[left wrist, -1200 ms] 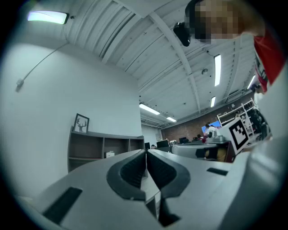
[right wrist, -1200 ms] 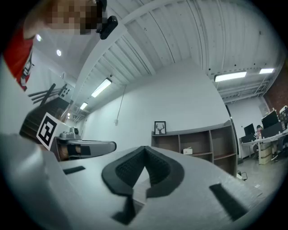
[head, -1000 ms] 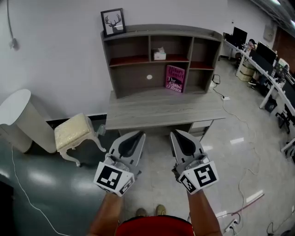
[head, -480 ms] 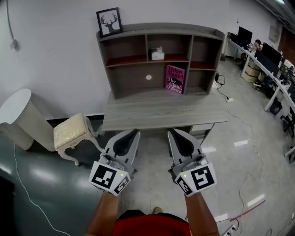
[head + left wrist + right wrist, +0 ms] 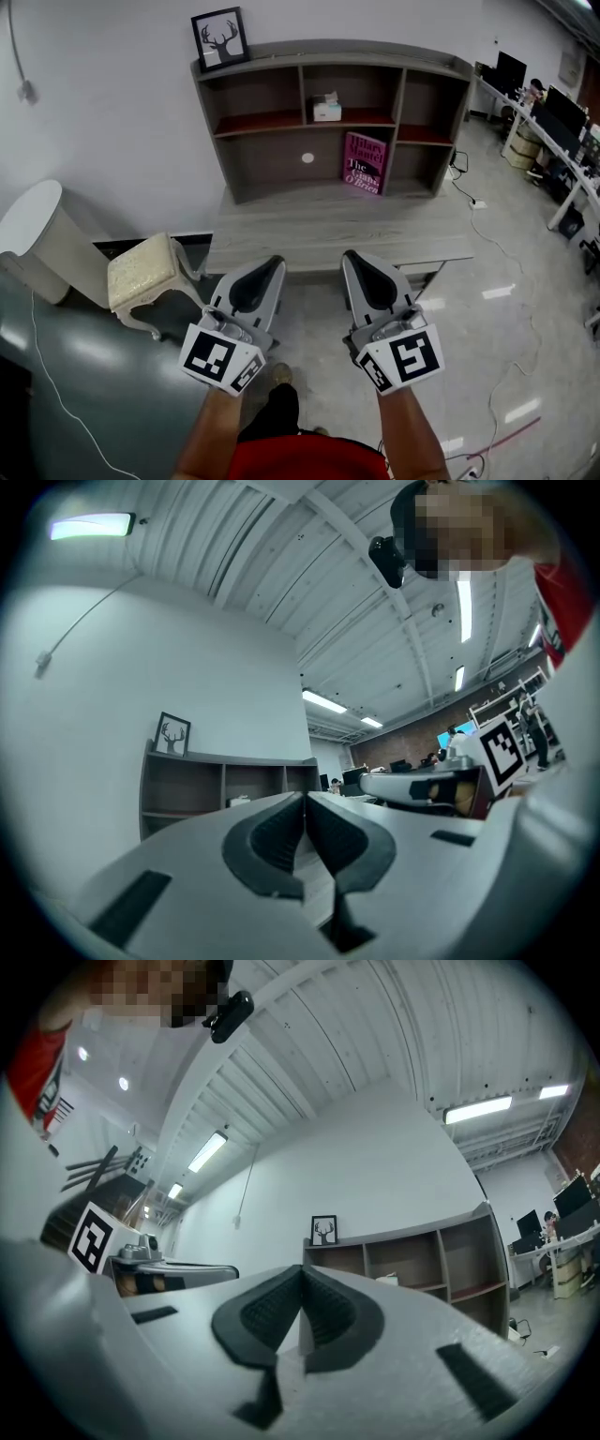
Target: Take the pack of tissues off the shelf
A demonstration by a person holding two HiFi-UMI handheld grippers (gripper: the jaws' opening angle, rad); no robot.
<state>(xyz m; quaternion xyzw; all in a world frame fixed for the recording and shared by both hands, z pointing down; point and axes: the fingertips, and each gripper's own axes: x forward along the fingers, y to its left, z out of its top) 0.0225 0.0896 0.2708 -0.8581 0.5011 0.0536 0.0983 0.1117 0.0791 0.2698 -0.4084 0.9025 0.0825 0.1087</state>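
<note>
The white pack of tissues (image 5: 327,110) sits in the middle upper compartment of the grey-brown shelf unit (image 5: 330,56) on top of the desk (image 5: 337,230); it shows small in the left gripper view (image 5: 240,801) and the right gripper view (image 5: 387,1280). My left gripper (image 5: 270,263) and right gripper (image 5: 350,258) are held side by side in front of the desk's near edge, well short of the shelf. Both are shut with nothing between the pads. The left gripper (image 5: 305,797) and right gripper (image 5: 301,1270) point up toward the shelf.
A framed deer picture (image 5: 221,38) stands on the shelf's top left. A pink book (image 5: 364,162) leans in the lower middle compartment. A cream stool (image 5: 142,273) and a white round table (image 5: 33,230) stand left of the desk. Office desks (image 5: 562,122) and floor cables (image 5: 502,253) are at the right.
The view has moved closer to the desk; both grippers have advanced slightly toward its front edge, still shut. A foot now shows stepping forward below.
</note>
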